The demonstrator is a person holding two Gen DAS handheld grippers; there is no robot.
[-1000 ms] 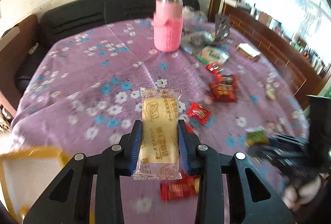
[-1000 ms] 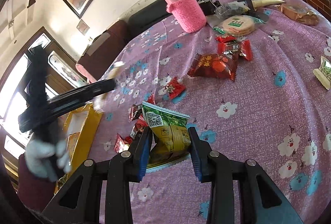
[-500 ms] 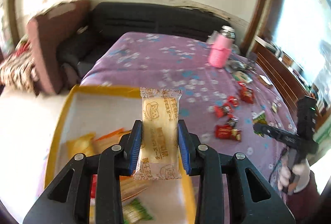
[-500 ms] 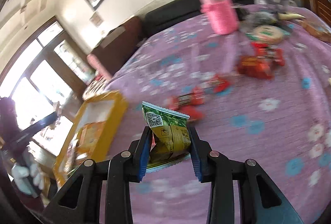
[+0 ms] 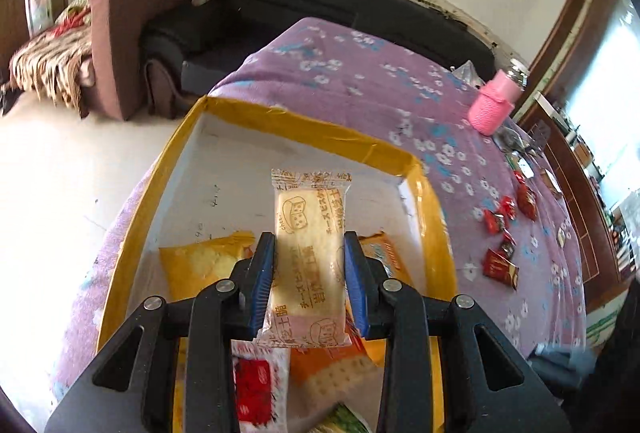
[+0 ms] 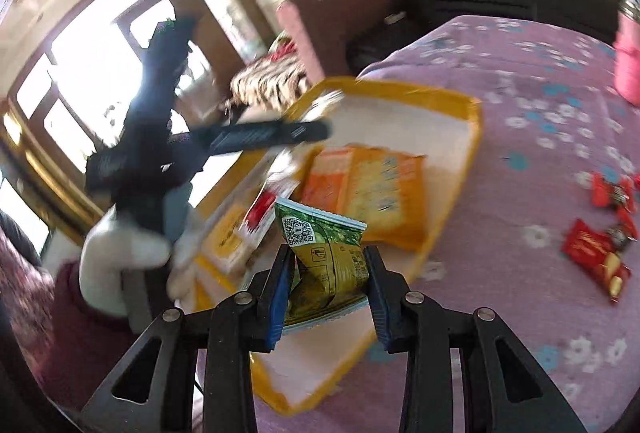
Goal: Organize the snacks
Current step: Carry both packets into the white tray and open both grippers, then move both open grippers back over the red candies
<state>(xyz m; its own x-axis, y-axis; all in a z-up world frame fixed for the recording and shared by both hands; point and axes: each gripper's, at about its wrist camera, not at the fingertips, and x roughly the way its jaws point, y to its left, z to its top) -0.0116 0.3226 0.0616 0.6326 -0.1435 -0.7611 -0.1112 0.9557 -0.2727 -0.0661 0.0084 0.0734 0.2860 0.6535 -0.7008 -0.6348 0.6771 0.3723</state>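
My left gripper (image 5: 309, 273) is shut on a pale yellow cheese biscuit packet (image 5: 308, 229) and holds it above the yellow-rimmed box (image 5: 304, 127). Orange and yellow snack packs (image 5: 200, 265) lie inside the box. My right gripper (image 6: 326, 285) is shut on a green snack packet (image 6: 328, 253) and holds it over the box's near corner (image 6: 460, 201). The left gripper also shows in the right wrist view (image 6: 256, 133), over the box's far side. Red snacks (image 5: 500, 265) lie loose on the purple flowered tablecloth (image 5: 360, 89).
A pink-sleeved bottle (image 5: 496, 105) stands at the far right of the table, with more packets near it. A black sofa (image 5: 340, 9) and a brown armchair (image 5: 132, 13) stand behind the table. Red snacks (image 6: 596, 253) lie right of the box.
Both grippers have swung left from the scattered snacks to above the yellow box, each still holding its packet. The box now fills the middle of both views.
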